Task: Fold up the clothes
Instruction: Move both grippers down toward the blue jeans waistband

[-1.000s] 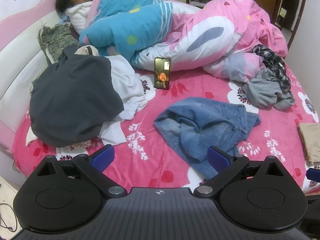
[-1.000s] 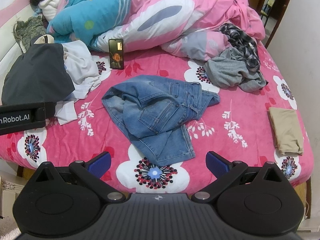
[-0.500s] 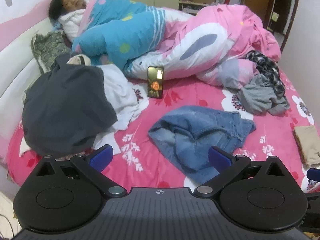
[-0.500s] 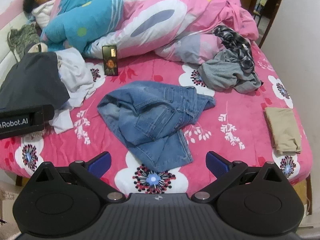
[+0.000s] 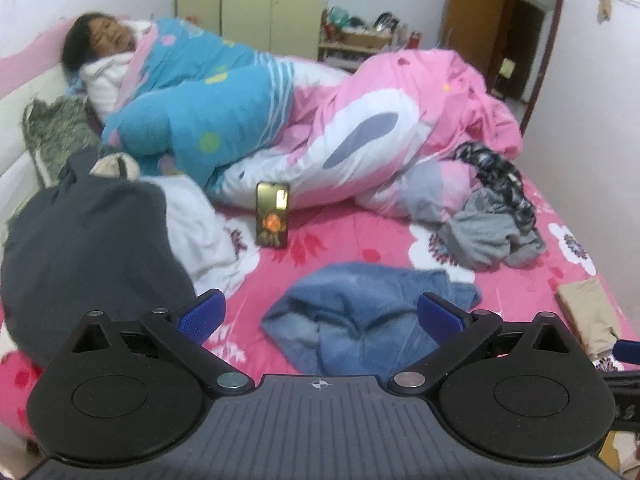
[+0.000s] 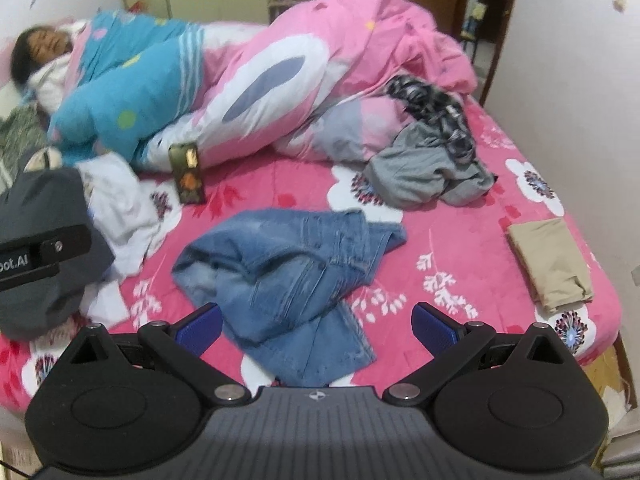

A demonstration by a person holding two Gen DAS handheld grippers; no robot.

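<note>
Crumpled blue jeans lie in the middle of the pink flowered bed. My left gripper hangs open just in front of them, holding nothing. Over the near leg of the jeans my right gripper is open and empty too. A dark grey garment on a white one is piled at the left. A grey and checked heap sits at the right. A folded tan piece rests near the right edge.
A person lies under a blue and pink quilt along the far side. A phone leans against the quilt. The left gripper's body shows at the left of the right wrist view. A wall is on the right.
Both grippers have dropped lower and come closer to the bed, so the jeans now sit near the fingertips. Their jaws stay open. The clothes have not moved.
</note>
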